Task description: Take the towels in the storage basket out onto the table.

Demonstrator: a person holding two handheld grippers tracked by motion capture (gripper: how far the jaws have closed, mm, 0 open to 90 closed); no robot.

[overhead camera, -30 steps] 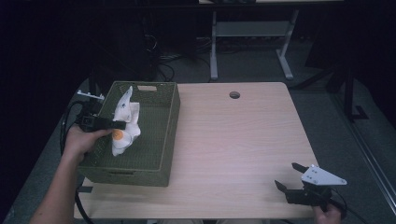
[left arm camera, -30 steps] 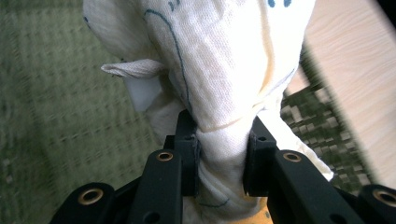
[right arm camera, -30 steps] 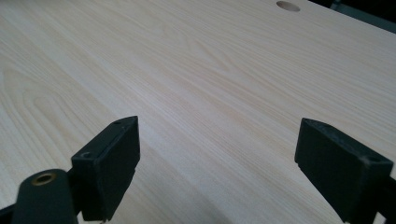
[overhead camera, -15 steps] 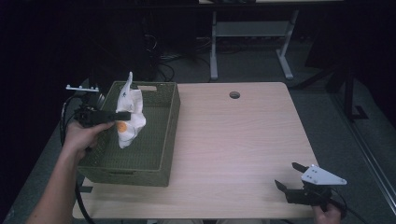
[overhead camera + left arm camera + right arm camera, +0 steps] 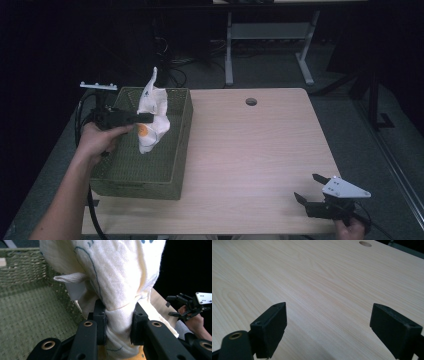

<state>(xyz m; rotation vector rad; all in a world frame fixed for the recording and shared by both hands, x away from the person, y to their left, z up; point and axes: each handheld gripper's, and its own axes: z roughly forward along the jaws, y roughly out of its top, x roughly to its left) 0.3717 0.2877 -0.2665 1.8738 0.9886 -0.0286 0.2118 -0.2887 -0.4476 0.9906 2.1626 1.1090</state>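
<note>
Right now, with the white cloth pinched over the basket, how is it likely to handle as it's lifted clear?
Probably floppy: the white cloth bunches where the left tongs pinch it and droops below. Likely light, since one narrow pinch carries it. Its hanging tail might drag on the green woven basket wall unless raised higher.

Your left gripper point(image 5: 142, 118) sits at 9 o'clock, forearm stretched forward, its 2 jaws clamped tight. Your right gripper point(image 5: 309, 189) rests at 5 o'clock, jaws spread wide.
</note>
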